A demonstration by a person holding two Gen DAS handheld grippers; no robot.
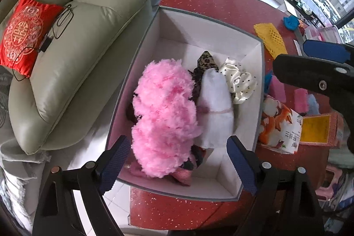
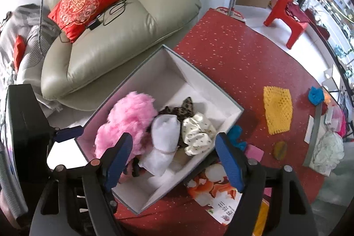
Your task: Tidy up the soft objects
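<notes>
A white box with a grey rim (image 1: pixel 261 90) (image 2: pixel 240 108) stands on the red table. In it lie a fluffy pink bundle (image 1: pixel 163 116) (image 2: pixel 128 118), a white cloth roll (image 1: pixel 215 110) (image 2: pixel 164 136), a cream dotted scrunchie (image 1: pixel 239 81) (image 2: pixel 198 132) and a dark leopard-print cloth (image 1: pixel 204 61) (image 2: pixel 183 107). My left gripper (image 1: pixel 177 167) is open and empty above the box's near end. My right gripper (image 2: pixel 174 163) is open and empty above the box; its body shows in the left wrist view (image 1: pixel 316 72).
On the red table (image 2: pixel 232 54) lie a yellow knit cloth (image 2: pixel 277 110), blue cloths (image 2: pixel 316 95) (image 2: pixel 236 136), pink sponges (image 1: pixel 301 100), a tissue pack (image 2: pixel 216 196) and a white pouf (image 2: pixel 327 152). A green sofa (image 2: pixel 124 37) with a red cushion (image 2: pixel 81 6) is left.
</notes>
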